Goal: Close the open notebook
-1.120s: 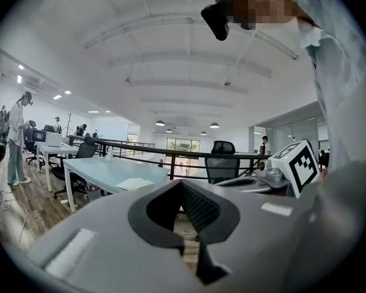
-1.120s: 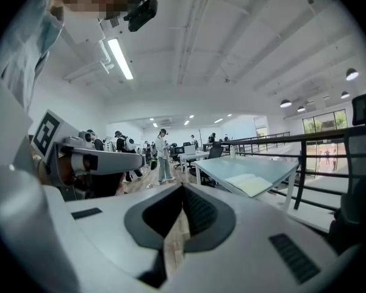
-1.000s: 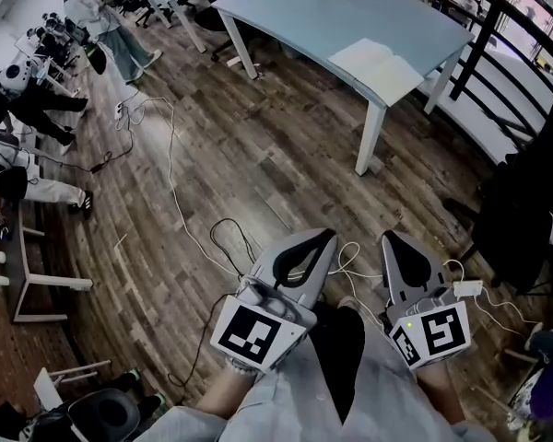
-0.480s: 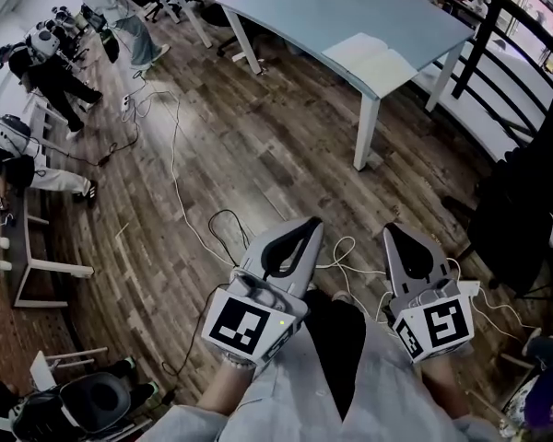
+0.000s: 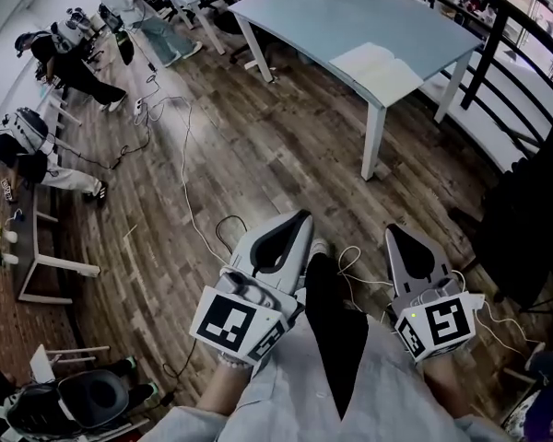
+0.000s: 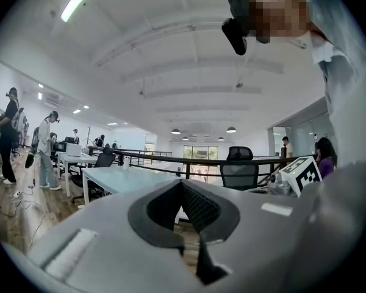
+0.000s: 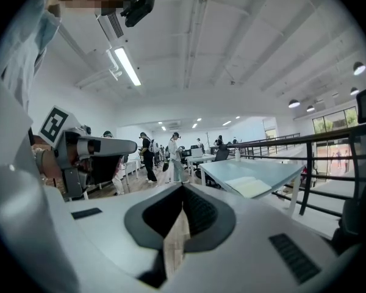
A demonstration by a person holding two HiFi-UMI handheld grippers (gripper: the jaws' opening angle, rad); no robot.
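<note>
no readable text or numbers; distant surfaces seem too small.

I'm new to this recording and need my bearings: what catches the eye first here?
The open notebook lies near the corner of the pale blue table, far ahead across the wooden floor. Low in the head view, the left gripper and right gripper sit side by side, jaws together and empty. White cables trail over the floor.
</note>
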